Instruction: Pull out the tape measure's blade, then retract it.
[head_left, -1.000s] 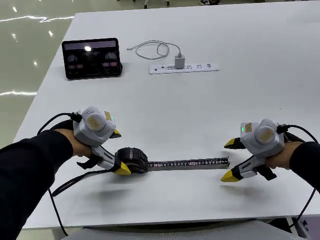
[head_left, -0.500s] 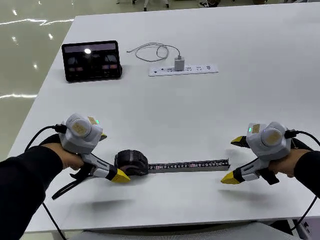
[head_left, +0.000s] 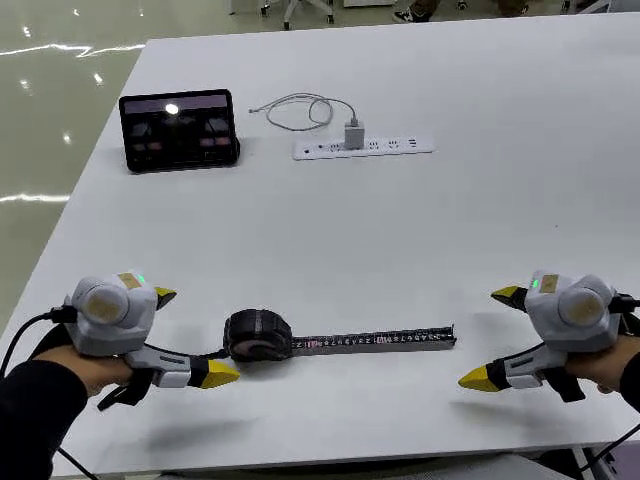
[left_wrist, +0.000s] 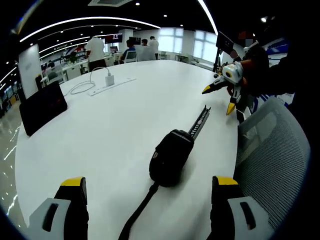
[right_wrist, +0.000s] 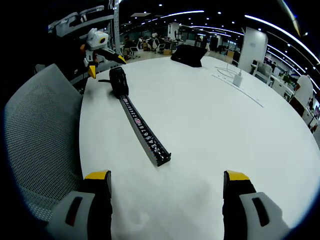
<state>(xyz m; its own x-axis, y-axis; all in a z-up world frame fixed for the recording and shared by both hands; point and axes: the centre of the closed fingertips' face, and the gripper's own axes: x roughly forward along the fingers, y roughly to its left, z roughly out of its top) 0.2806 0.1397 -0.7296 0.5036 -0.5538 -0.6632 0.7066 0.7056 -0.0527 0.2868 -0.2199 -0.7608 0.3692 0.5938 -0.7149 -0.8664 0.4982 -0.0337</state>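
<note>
Left gripper (head_left: 195, 333): jaws spread wide, nothing between them. It sits just left of the tape measure (head_left: 258, 335), and I read a small gap between the yellow tips and the black case. Right gripper (head_left: 490, 337): likewise spread and empty, near the free end of the blade (head_left: 375, 341) but apart from it.

The tape measure lies on the white table (head_left: 400, 230) near the front edge, between the two grippers. Its blade is pulled out flat along the table toward the right gripper.

A thin black strap (left_wrist: 137, 215) runs from the case toward the left gripper. In the left gripper view its end is cut off at the bottom edge, so I cannot tell where it stops.

The blade's numerals are too small for me to read in the head view, and only a few are legible in the right gripper view. The hand on the right gripper is cut off by the edge of the head view.

At the far side of the table: tablet (head_left: 178, 130), screen content blurred; power strip (head_left: 363, 147) with a plugged charger and a looped cable (head_left: 295, 108)
</note>
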